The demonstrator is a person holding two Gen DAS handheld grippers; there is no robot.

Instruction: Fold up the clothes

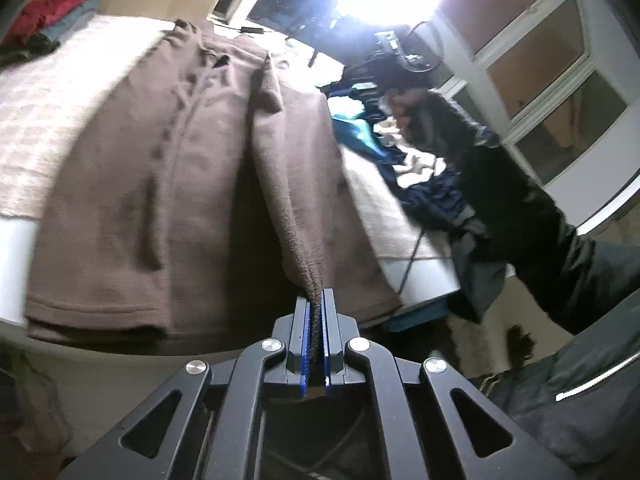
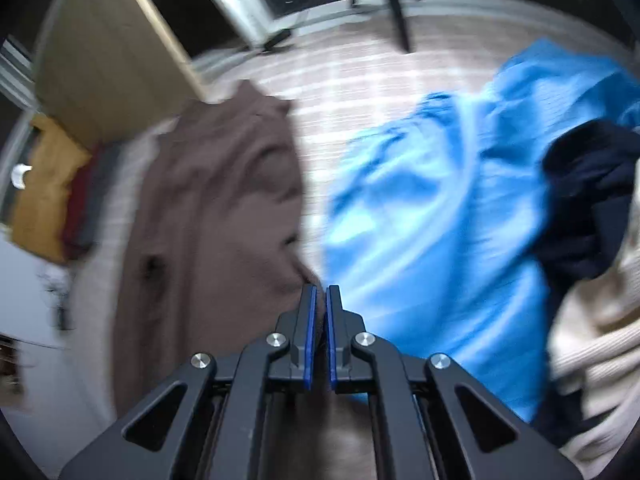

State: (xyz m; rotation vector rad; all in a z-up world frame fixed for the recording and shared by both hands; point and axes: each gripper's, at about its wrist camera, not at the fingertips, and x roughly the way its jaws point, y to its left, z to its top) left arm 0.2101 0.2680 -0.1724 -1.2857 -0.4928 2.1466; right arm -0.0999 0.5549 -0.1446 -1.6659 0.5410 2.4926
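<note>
The left gripper (image 1: 317,300) is clamped on a fold of the brown fleece garment (image 1: 168,184), the fuzzy edge pinched between its blue-lined fingers and running up toward 12 o'clock. The rest of that garment lies spread over the pale woven bed cover (image 1: 44,120), filling the view from 9 to 1 o'clock, its hem hanging over the near edge at 8 o'clock. A small stack of red and grey folded clothes (image 1: 52,16) sits far off at 10 o'clock. At 3 o'clock a person's dark sleeve (image 1: 512,200) reaches over a heap of navy and teal laundry (image 1: 404,160).

From the right wrist, the right gripper (image 2: 321,300) has its jaws nearly together, brown fabric sitting in the narrow gap; whether it truly grips is unclear through the blur. The brown garment (image 2: 216,208) spreads from 7 to 11 o'clock. A bright blue garment (image 2: 440,216) lies just beside it at 2 o'clock, with a navy piece (image 2: 592,192) and a cream knit (image 2: 600,340) at 3 to 4 o'clock.
</note>
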